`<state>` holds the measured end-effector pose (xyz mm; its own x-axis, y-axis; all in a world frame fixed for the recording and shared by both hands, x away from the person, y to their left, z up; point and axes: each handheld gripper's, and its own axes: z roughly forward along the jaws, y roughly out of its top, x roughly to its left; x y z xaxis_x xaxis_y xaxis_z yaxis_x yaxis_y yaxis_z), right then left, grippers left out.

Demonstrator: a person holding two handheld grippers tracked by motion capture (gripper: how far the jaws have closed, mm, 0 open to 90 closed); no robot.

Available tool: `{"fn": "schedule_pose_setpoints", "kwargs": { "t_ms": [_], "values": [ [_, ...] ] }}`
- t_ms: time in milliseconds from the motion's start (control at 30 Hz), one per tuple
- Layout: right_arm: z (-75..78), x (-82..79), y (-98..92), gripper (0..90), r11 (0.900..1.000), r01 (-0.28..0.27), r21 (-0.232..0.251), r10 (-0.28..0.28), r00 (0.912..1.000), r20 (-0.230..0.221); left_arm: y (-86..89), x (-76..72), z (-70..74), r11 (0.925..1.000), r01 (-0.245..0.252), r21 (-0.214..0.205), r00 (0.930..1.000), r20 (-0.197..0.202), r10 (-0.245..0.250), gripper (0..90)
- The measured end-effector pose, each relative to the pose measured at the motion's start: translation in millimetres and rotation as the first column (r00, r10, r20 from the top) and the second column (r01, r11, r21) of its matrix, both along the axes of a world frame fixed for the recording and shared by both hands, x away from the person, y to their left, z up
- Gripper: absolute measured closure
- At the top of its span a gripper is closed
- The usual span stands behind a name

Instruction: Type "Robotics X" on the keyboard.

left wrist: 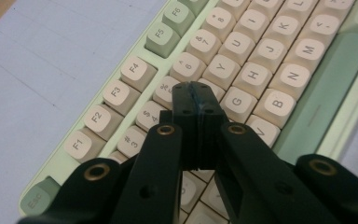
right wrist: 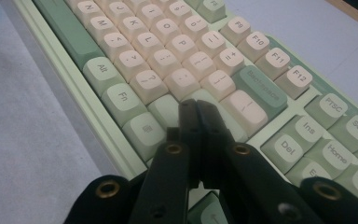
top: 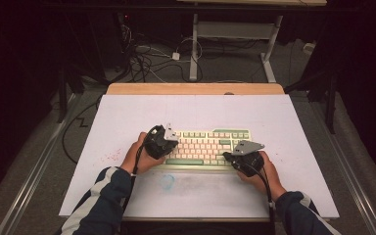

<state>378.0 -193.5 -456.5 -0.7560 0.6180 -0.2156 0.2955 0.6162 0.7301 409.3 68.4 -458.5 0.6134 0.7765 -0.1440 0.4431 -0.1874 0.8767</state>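
A pale green keyboard with cream and green keys lies in the middle of the white mat. My left gripper hovers over its left end, held in a hand. In the left gripper view the keyboard lies close below, and my left gripper is shut with nothing held, its tips over the number and letter rows near the 5 key. My right gripper sits at the keyboard's right front corner. Seen from the right gripper view, the keyboard runs diagonally and my right gripper is shut and empty above the keys near Enter.
The white mat covers a wooden table. A faint blue mark and reddish smudges stain the mat in front. Cables and another table's legs lie on the floor beyond.
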Motion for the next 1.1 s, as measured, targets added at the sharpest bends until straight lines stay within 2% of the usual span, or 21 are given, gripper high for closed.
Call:
{"fn": "schedule_pose_setpoints", "kwargs": {
  "t_ms": [167, 267, 367, 467, 567, 767, 900, 1033, 1100],
  "values": [
    [-0.1, 0.2, -0.1, 90.0, 1.0, -0.001, 0.001, 0.001, 1.0, 0.0, -4.2, 4.9, -3.1, 1.0, -0.001, 0.007, 1.0, -0.008, 0.001, 86.8],
    [0.1, -0.1, 0.3, 90.0, 1.0, -0.001, -0.003, 0.001, 1.0, 0.001, -6.1, 5.2, -4.1, 0.9999, -0.001, 0.016, 1.0, 0.001, 0.001, 86.8],
    [0.1, 0.0, 0.1, 90.0, 1.0, -0.001, -0.002, 0.001, 1.0, 0.0, -6.1, 5.5, -5.6, 0.9998, 0.0, 0.021, 0.9999, -0.014, 0.001, 86.9],
    [0.3, 0.2, 0.3, 90.0, 1.0, -0.003, -0.007, 0.003, 1.0, 0.003, -6.9, 4.9, -6.8, 0.9995, 0.0, 0.032, 1.0, -0.009, 0.0, 86.9],
    [2.3, -0.5, 0.4, 90.0, 0.9998, -0.008, -0.016, 0.008, 1.0, -0.003, -5.5, 4.1, -2.8, 0.9999, -0.006, 0.012, 0.9999, 0.012, 0.006, 86.0],
    [9.6, -4.6, -1.9, 90.0, 0.9997, -0.02, 0.012, 0.02, 0.9997, 0.017, 0.7, -1.5, 9.3, 0.9994, 0.003, -0.035, 0.9988, 0.049, -0.001, 82.4],
    [12.5, -8.2, -4.2, 90.0, 0.9995, -0.022, 0.021, 0.022, 0.9995, 0.025, 6.8, -8.2, 16.0, 0.996, 0.006, -0.09, 0.9961, 0.088, 0.002, 72.2],
    [15.7, -11.7, -5.4, 90.0, 0.9992, -0.027, 0.029, 0.026, 0.9991, 0.032, 16.7, -13.8, 20.8, 0.9927, 0.006, -0.12, 0.9936, 0.113, 0.007, 57.9],
    [16.5, -12.7, -5.9, 90.0, 0.9992, -0.026, 0.031, 0.024, 0.999, 0.037, 19.4, -15.6, 20.6, 0.9936, 0.012, -0.112, 0.9925, 0.122, 0.001, 52.5]
  ]
}}
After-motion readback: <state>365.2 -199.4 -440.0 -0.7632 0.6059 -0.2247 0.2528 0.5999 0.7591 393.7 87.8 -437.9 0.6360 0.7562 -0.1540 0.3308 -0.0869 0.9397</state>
